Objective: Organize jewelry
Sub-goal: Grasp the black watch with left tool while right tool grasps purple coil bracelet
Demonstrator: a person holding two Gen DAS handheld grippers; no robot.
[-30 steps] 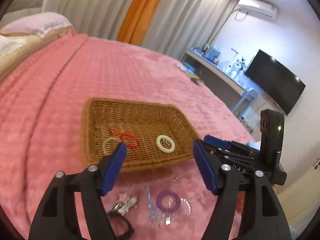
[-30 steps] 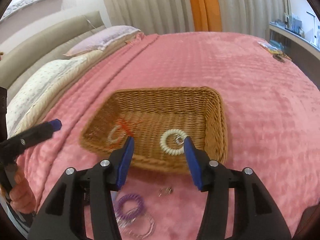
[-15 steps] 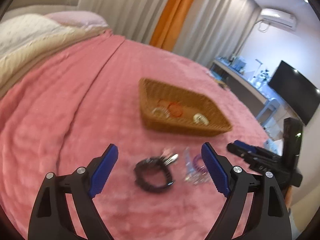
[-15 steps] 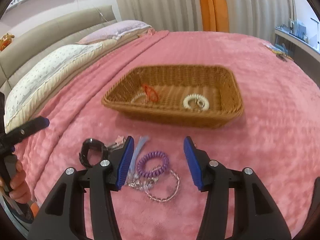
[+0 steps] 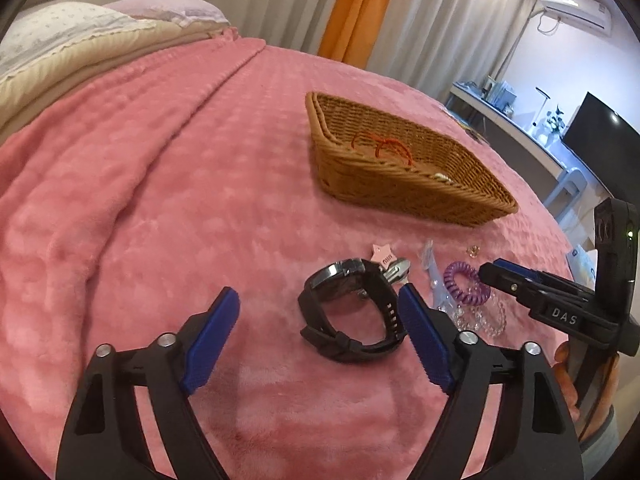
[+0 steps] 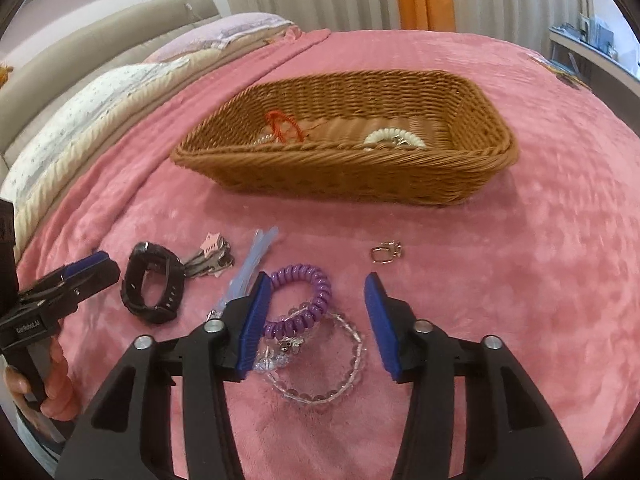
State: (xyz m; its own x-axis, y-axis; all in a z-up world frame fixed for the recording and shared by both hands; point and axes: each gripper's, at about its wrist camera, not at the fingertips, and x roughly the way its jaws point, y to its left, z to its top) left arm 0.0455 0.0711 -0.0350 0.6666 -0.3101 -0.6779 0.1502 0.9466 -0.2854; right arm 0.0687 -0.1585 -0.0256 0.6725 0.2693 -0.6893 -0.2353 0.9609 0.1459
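Both tools have pulled back from the wicker basket [image 6: 344,160] toward the jewelry on the bed: the left tool [image 5: 320,340], spread wide, brackets the black watch [image 5: 352,312], while the right tool [image 6: 316,320], also spread, straddles the purple coil bracelet [image 6: 300,300] and clear bead bracelet [image 6: 320,376].

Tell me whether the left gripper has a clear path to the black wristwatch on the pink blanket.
Probably yes: the left gripper is open, with the black wristwatch just ahead and nothing between them.
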